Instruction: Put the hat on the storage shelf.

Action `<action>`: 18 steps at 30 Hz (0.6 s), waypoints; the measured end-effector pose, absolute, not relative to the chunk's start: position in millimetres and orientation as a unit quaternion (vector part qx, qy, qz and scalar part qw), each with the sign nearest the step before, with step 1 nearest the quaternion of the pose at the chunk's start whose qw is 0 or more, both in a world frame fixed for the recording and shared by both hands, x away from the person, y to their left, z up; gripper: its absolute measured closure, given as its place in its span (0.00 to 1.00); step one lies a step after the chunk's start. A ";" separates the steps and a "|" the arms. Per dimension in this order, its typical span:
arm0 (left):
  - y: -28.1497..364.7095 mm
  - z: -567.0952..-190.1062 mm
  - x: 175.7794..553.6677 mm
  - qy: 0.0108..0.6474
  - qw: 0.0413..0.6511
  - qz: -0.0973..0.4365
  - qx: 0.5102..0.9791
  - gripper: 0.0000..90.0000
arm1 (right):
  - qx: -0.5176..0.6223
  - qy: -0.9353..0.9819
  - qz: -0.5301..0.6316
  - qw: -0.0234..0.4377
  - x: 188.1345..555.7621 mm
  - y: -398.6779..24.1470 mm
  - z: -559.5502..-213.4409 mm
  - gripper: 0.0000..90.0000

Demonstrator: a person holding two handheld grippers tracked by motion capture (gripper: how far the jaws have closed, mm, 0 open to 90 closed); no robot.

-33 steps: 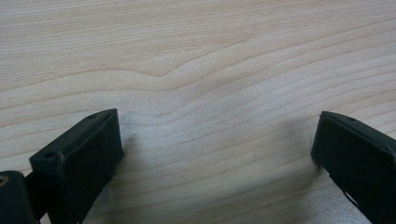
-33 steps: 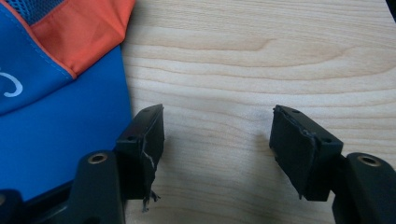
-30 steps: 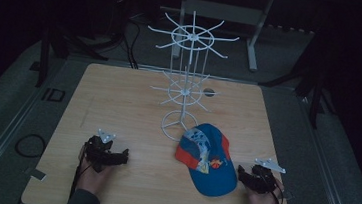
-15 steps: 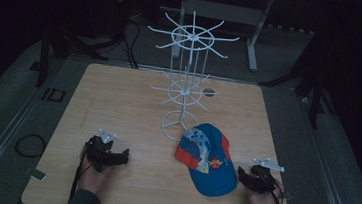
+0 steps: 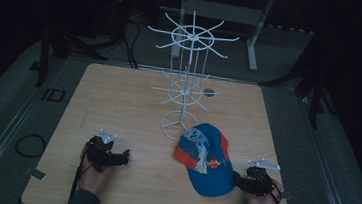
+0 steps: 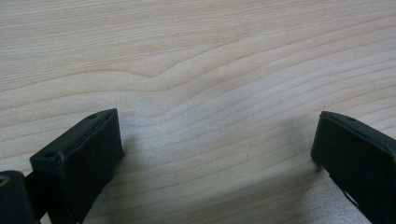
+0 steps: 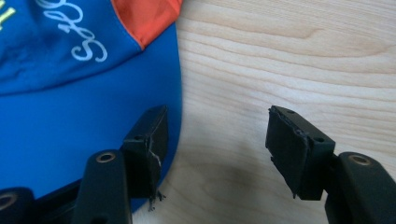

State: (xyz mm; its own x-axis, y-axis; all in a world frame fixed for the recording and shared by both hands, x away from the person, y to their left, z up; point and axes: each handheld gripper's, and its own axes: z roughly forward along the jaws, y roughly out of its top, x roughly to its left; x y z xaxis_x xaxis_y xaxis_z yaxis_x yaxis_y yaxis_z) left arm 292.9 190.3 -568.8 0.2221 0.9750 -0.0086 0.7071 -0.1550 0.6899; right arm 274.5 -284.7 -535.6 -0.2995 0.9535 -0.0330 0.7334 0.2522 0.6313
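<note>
Both tongs gape: right tongs point(image 7: 215, 135) straddle the smooth blue cap brim point(image 7: 70, 140), left tongs point(image 6: 212, 149) over grained wood.

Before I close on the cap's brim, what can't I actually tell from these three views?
- Right gripper view: one jaw lies over the cap brim's edge, hiding whether it touches.
- Same view: the cap's crown is cut off by the top and left edges.
- High view: the cap's print is too small to read.
- High view: dim light blurs the rack's thin arms.
- Left gripper view: just bare table.
</note>
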 end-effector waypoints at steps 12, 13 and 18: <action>190.2 -568.8 292.9 0.580 0.293 0.229 0.724 0.03 | 0.536 0.772 0.281 0.193 270.6 -280.5 -516.6 0.38; 190.1 -568.8 292.9 0.580 0.293 0.229 0.725 0.03 | 0.533 0.775 0.284 0.187 270.4 -278.0 -514.4 0.38; 190.0 -568.8 292.8 0.580 0.293 0.229 0.725 0.03 | 0.527 0.780 0.293 0.171 271.7 -274.1 -510.8 0.37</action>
